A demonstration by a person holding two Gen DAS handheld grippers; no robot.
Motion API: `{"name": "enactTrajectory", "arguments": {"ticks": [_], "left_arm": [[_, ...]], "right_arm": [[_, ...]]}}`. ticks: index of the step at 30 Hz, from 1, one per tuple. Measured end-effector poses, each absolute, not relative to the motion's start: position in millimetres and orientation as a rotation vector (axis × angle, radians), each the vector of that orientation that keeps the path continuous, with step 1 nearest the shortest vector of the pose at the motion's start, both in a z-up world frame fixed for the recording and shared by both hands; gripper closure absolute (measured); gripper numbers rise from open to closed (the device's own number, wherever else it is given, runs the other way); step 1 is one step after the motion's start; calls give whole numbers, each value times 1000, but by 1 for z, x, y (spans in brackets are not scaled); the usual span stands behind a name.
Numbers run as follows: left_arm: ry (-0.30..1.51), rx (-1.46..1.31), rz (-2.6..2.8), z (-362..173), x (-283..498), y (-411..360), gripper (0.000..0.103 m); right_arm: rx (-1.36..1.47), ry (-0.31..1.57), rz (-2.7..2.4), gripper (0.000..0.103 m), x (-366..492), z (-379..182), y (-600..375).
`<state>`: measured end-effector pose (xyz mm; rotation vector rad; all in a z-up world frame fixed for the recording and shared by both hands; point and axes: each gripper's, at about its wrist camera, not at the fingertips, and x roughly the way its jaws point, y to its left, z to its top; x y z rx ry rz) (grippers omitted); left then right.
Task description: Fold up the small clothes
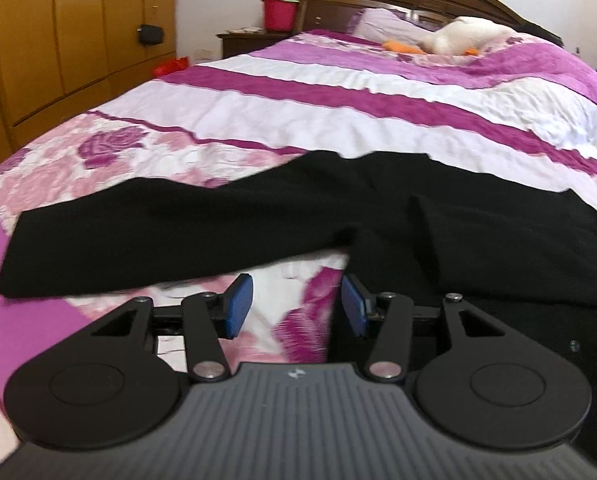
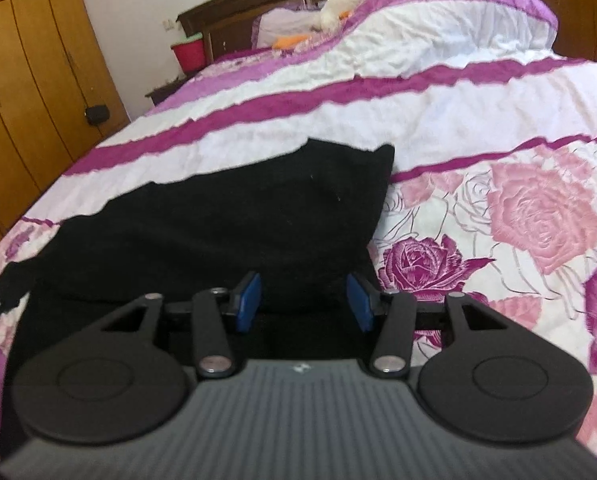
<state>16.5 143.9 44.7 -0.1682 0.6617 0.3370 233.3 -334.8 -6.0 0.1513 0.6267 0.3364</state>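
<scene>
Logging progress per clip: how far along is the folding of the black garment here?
Early. The black garment is spread on the bedspread, one long part stretching sideways; no neat fold shows. Nothing is in hand: the left gripper and right gripper are both open, no cloth pinched. The folding itself appears still ahead.

Ahead of the left gripper, bare bedspread lies between the parted pads; the black garment crosses just beyond. The right gripper stands over the garment; open bedspread lies to its right.
</scene>
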Motion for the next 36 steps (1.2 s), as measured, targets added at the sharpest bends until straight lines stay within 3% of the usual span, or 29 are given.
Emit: {"name": "enactTrajectory", "arguments": {"ticks": [13, 21, 26, 32, 36], "left_arm": [[669, -138, 504, 42, -24, 202, 46], [703, -19, 512, 23, -14, 224, 33], [752, 3, 466, 7, 0, 232, 31], [728, 81, 607, -9, 18, 241, 12], [688, 54, 651, -15, 24, 250, 12]], "right_arm": [[191, 617, 348, 52, 170, 10, -334], [222, 702, 311, 52, 161, -18, -326], [210, 745, 277, 52, 163, -32, -323], [213, 760, 265, 53, 164, -43, -325], [206, 763, 259, 54, 165, -46, -324]]}}
